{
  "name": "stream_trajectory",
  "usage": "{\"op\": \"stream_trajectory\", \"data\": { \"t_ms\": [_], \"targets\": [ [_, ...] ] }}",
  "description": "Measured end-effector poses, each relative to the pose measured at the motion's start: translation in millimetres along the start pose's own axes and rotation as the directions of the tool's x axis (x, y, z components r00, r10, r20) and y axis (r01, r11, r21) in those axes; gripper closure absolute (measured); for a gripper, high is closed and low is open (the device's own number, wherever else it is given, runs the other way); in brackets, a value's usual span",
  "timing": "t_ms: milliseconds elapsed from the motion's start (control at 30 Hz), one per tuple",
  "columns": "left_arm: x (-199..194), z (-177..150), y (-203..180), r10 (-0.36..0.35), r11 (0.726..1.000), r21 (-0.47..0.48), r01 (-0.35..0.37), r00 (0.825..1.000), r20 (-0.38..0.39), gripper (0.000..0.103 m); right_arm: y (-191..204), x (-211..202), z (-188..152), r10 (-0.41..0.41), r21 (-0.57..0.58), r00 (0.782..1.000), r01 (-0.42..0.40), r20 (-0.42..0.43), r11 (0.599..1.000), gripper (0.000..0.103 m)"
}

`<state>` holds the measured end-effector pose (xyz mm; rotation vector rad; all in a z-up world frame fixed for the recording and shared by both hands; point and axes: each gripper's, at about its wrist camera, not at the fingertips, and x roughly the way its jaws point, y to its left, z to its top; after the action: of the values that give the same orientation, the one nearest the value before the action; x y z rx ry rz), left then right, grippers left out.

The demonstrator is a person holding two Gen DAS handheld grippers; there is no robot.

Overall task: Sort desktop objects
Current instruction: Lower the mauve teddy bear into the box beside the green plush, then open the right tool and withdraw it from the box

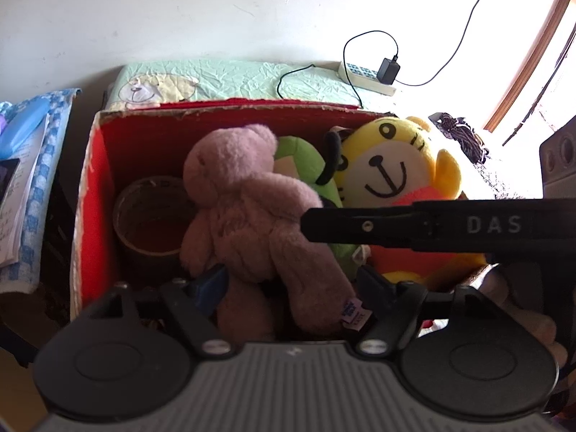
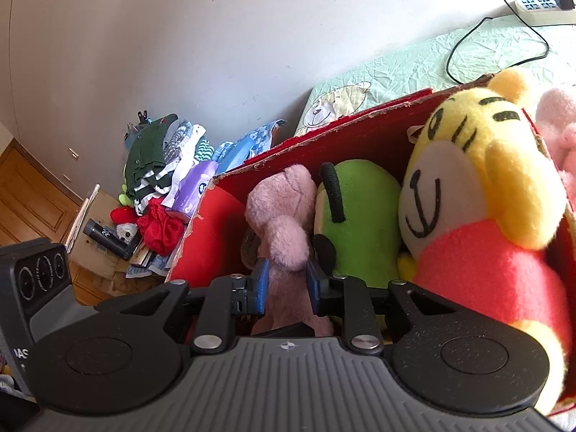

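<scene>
Half-hidden tape roll (image 1: pixel 151 223) behind pink bear (image 1: pixel 248 216) in box (image 1: pixel 93 187).

Blown-out window glare, fisheye-warped edges.

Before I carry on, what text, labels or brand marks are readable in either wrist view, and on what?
"DAS": white letters on the black arm of the other tool crossing the left wrist view.
Sewn tag on the pink teddy bear: print too small to read.
Papers at the left edge: writing too blurred.
Purple pack in the clothes pile: logo unreadable.
Grey device at the left edge: letters cut off.
</scene>
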<state>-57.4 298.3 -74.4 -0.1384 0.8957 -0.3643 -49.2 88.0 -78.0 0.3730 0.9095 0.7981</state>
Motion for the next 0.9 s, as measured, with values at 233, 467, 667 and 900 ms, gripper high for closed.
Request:
{"op": "stream_trajectory", "data": {
  "t_ms": [233,467,667,900],
  "targets": [
    [-12,-4,-12,0.006,1.0,0.017,-0.006,1.0,0.014,0.024,3,-26,-8,-0.028,-0.006,0.997,0.029,0.073,1.0,0.077],
    [-37,1,-22,-0.009,1.0,-0.005,0.009,0.996,0.085,0.025,-3,-59,-19,-0.005,0.01,0.985,0.004,0.17,1.0,0.077],
    [-36,10,-44,-0.074,0.997,-0.009,0.075,0.992,0.1,0.025,-21,-88,-23,-0.042,0.06,0.973,0.029,0.225,0.998,0.074],
    [-34,22,-90,-0.114,0.992,0.074,0.105,0.985,0.132,0.025,-72,-131,-27,-0.091,0.188,0.946,0.032,0.312,0.982,0.074]
  ]
}}
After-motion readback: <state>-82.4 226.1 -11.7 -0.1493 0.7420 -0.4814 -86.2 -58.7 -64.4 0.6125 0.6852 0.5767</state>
